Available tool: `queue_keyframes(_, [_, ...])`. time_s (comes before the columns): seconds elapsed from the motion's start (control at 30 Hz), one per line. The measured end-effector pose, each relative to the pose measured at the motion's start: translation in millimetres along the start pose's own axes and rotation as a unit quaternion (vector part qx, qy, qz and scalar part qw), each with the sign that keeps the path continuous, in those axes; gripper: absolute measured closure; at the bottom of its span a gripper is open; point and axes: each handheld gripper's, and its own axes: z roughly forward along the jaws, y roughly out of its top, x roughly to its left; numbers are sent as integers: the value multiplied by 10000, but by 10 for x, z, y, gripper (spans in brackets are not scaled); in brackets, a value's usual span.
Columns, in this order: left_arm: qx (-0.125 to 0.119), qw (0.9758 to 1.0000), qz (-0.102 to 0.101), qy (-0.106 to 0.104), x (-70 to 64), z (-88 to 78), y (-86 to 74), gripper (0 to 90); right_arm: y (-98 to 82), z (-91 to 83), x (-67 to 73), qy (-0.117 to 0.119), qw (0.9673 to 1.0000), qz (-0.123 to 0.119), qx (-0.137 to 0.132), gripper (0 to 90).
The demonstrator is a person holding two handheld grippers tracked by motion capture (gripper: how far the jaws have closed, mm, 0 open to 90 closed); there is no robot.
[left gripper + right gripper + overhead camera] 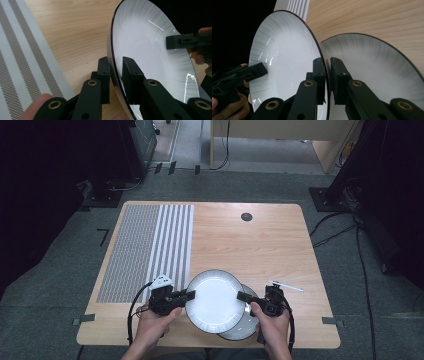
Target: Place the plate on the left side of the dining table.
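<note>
A white plate with a dark rim (215, 301) is held tilted just above the table's front edge, one gripper at each side. My left gripper (189, 294) is shut on its left rim; in the left gripper view the jaws (115, 66) pinch the rim of the plate (150, 60). My right gripper (242, 296) is shut on the opposite rim, its jaws (326, 65) clamping the plate (287, 55). A second, matching plate (236, 332) lies flat on the table under and to the right of the first, seen as a plate (377, 72) behind it.
A grey-and-white striped placemat (150, 247) covers the table's left part. A thin white stick-like thing (286, 285) lies just right of my right gripper. A black round grommet (246, 217) sits near the far edge. Cables run over the floor on the right.
</note>
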Motion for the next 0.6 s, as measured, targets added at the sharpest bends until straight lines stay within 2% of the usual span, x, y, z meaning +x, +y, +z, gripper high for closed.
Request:
queue_keyframes(0.13, [-78, 9999, -58, 73, 57, -65, 41, 778, 55, 60, 65, 28, 10000, -18, 46, 832])
queue_keyframes(0.2, [-139, 9998, -115, 94, 106, -110, 72, 783, 133, 129, 161, 77, 9999, -60, 81, 831])
queue_keyframes(0.3, [-232, 9994, -219, 113, 174, -174, 117, 788, 182, 175, 224, 108, 9999, -72, 89, 829])
queue_keyframes(0.33, [-291, 9991, -276, 141, 221, -217, 145, 788, 228, 222, 292, 120, 9998, -138, 103, 829])
queue_keyframes(0.4, [-319, 9990, -290, 144, 253, -246, 161, 789, 244, 236, 323, 118, 9998, -134, 119, 829])
queue_keyframes(0.6, [-432, 9980, -391, 237, 398, -381, 237, 795, 376, 419, 548, 146, 9994, -265, 186, 824])
